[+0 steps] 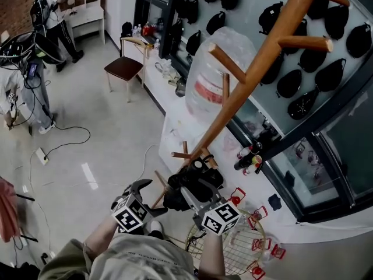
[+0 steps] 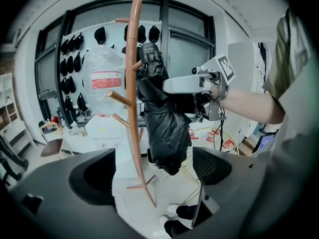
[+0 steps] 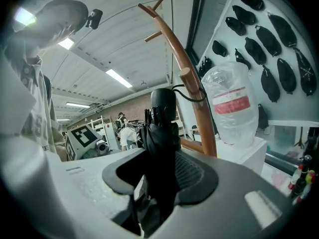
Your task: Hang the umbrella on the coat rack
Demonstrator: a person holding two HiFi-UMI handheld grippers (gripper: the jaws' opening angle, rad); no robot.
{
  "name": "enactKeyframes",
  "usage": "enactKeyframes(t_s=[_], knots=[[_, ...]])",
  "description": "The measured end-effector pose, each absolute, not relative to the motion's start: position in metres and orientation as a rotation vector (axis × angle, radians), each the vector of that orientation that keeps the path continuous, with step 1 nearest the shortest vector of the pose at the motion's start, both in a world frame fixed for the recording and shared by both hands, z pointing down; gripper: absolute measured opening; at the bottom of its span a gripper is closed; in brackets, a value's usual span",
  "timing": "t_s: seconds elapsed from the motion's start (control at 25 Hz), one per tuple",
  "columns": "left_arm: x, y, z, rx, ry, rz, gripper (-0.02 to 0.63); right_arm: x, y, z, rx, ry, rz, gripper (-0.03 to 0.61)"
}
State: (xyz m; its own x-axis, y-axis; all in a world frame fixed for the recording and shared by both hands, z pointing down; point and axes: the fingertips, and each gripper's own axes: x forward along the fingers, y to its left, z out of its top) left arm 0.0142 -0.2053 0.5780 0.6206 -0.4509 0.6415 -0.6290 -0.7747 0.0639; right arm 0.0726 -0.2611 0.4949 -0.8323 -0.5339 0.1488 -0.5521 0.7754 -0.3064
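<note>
Black fabric fills the gap between the right gripper's fingers: they pinch the bunched canopy of a folded black fabric umbrella, held upright with its stubby rounded handle on top. The left gripper's fingers stand spread with nothing between them, pointed at the umbrella from a little way off. From the handle a thin black wrist cord runs to a short peg on the tall brown wooden coat rack just beside it; whether the cord sits over the peg I cannot tell. The umbrella looks light, its cloth soft and likely to slip, with a stiff shaft inside, so the grip belongs round the bundle's middle or on the hard handle. The limp cord will probably need holding open.
</note>
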Motion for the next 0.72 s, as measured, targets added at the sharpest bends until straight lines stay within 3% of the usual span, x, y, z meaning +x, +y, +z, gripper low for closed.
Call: enactKeyframes(t_s=[0.72], knots=[[0.000, -0.229, 0.590, 2.570, -0.844, 0.898, 0.463, 0.056, -0.296, 0.537, 0.967, -2.792, 0.555, 0.167]])
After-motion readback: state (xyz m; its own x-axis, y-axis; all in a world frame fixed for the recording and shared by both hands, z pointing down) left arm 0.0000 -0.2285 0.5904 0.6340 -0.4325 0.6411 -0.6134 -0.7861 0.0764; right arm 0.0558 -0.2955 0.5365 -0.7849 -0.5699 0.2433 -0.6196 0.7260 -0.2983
